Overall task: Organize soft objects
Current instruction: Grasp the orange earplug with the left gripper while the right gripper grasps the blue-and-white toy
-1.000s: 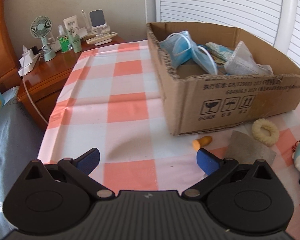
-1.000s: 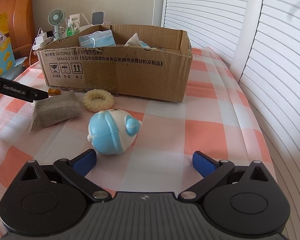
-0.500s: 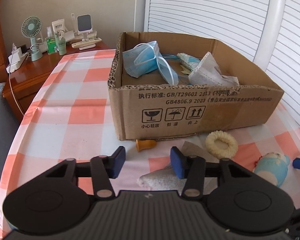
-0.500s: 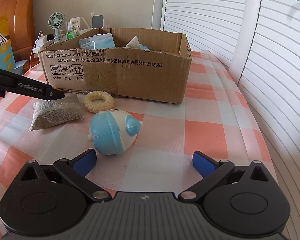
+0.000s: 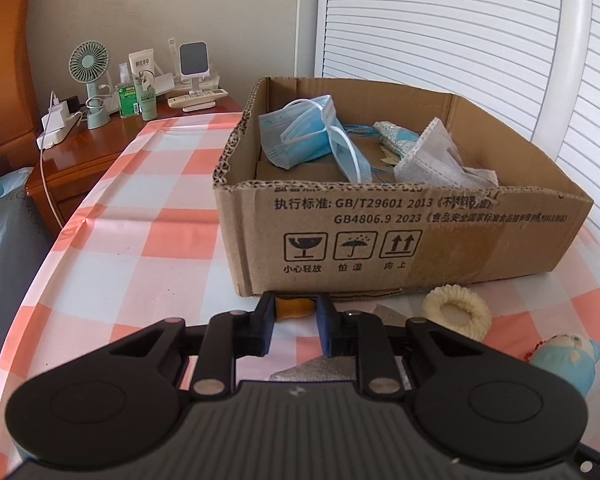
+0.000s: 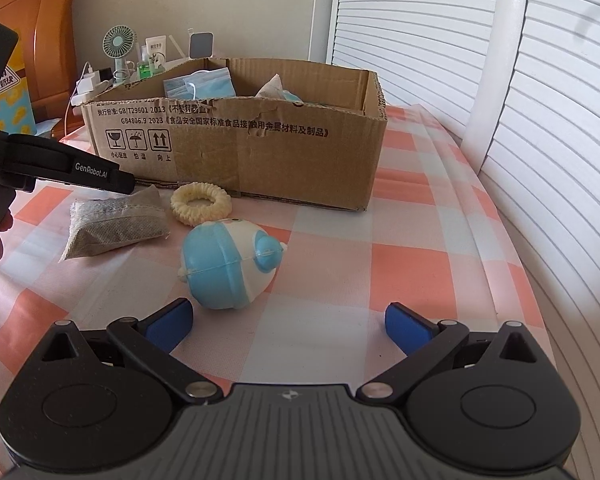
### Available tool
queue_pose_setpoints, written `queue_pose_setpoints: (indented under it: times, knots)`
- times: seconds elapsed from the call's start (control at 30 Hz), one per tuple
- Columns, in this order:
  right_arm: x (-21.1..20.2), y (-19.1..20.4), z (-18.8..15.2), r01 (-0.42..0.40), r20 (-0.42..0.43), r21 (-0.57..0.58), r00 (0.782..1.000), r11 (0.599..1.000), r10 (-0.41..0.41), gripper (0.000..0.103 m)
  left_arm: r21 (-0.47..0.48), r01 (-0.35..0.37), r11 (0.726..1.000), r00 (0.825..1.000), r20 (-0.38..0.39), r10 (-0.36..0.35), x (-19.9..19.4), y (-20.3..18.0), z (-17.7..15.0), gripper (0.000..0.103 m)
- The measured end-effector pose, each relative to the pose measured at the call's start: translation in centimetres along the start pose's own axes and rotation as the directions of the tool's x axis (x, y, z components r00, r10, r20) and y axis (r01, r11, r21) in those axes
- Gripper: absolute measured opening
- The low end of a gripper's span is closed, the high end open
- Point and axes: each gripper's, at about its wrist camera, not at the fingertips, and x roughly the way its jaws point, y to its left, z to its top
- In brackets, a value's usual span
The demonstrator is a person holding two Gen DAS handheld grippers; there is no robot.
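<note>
Orange soft piece (image 5: pixel 294 307) was pinched in left tool (image 5: pixel 296 322), jaws just closed, near the box (image 5: pixel 420 236) for dropping in; right tool (image 6: pixel 288 324) stayed spread, idle.

Left claw (image 5: pixel 296 316) swung toward the box, closed onto orange piece (image 5: pixel 294 307)
</note>
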Motion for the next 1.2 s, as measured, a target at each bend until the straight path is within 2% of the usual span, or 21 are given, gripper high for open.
queue_pose_setpoints:
  times: [0.47,0.77,0.87,1.03,1.2]
  knots:
    - [1.1,1.7,1.0,-0.090,-0.005,-0.050,0.996,0.995,0.090,0.103,0.061,0.062,0.996,0.998,-0.011,-0.062,-0.7,1.0,-0.5,0.020]
    - [1.5,2.1,1.6,-0.100,-0.007,-0.073,0.995,0.992,0.100,0.103,0.118,0.125,0.985,0.992,-0.031,-0.122,-1.0,1.4,-0.6,0.020]
    - [1.3,2.2,1.8,-0.103,0.002,-0.088,0.995,0.991,0.104,0.097,0.144,0.138,0.980,0.990,-0.040,-0.134,-1.2,1.5,-0.6,0.020]
    - [1.0,2.5,2.1,-0.093,0.014,-0.096,0.995,0.991,0.094,0.078,0.176,0.151,0.973,0.988,-0.048,-0.145,-1.4,1.6,-0.8,0.020]
    - [0.8,2.7,2.4,-0.082,0.003,-0.105,0.997,0.991,0.083,0.054,0.181,0.165,0.970,0.986,-0.053,-0.158,-1.6,1.8,-0.8,0.020]
